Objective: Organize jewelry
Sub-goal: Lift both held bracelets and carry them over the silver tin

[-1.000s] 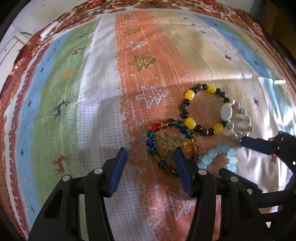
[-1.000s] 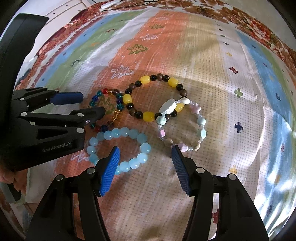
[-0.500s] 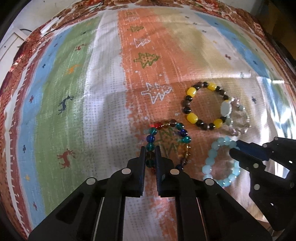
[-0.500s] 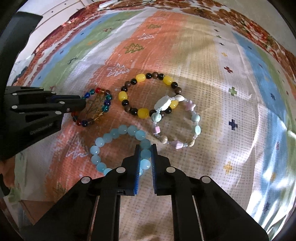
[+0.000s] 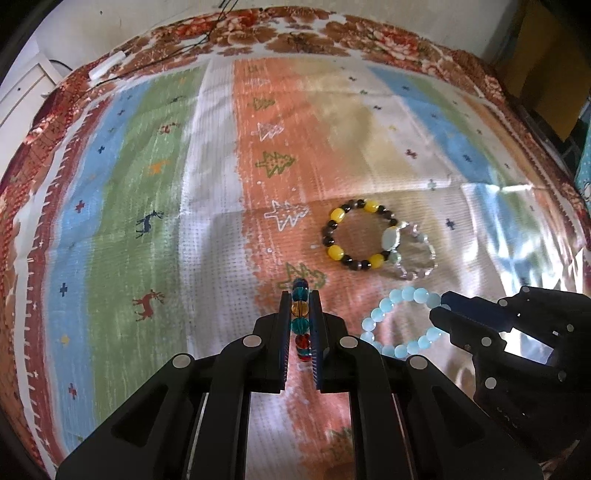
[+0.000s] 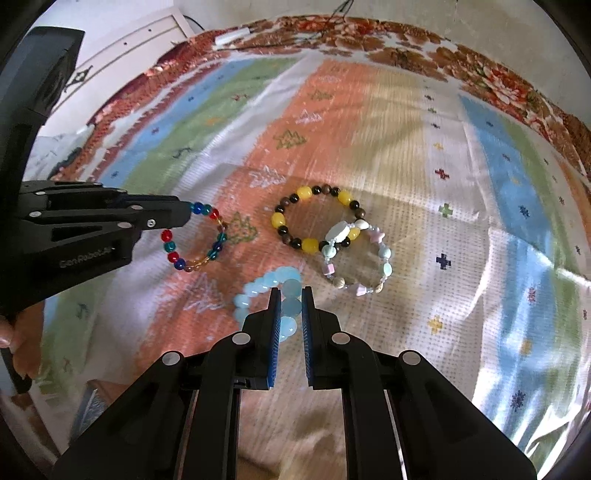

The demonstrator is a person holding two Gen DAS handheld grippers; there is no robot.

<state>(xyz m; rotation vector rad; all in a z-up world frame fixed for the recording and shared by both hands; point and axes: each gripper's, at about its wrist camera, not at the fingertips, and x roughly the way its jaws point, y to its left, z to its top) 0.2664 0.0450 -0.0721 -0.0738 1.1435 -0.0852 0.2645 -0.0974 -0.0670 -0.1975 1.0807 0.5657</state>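
My left gripper [image 5: 300, 295] is shut on a multicoloured glass-bead bracelet [image 5: 300, 321] and holds it edge-on, lifted off the cloth; the right wrist view shows it as a hanging ring [image 6: 194, 236] at the left gripper's tip [image 6: 184, 212]. My right gripper [image 6: 288, 293] is shut on a pale blue bead bracelet [image 6: 271, 286], also raised; in the left wrist view [image 5: 400, 321] it hangs from the right gripper [image 5: 443, 306]. A yellow-and-dark bead bracelet [image 6: 314, 218] and a pastel charm bracelet [image 6: 356, 264] lie overlapping on the cloth.
A striped patterned cloth [image 5: 147, 221] with tree and deer motifs covers the surface, with a floral border [image 5: 295, 33] at the far edge. White furniture [image 6: 140, 48] stands beyond the far left. A hand [image 6: 7, 332] holds the left gripper.
Both grippers went from open to shut, each on a bracelet. They have since lifted and drawn the multicoloured and pale blue bracelets away from the other two.
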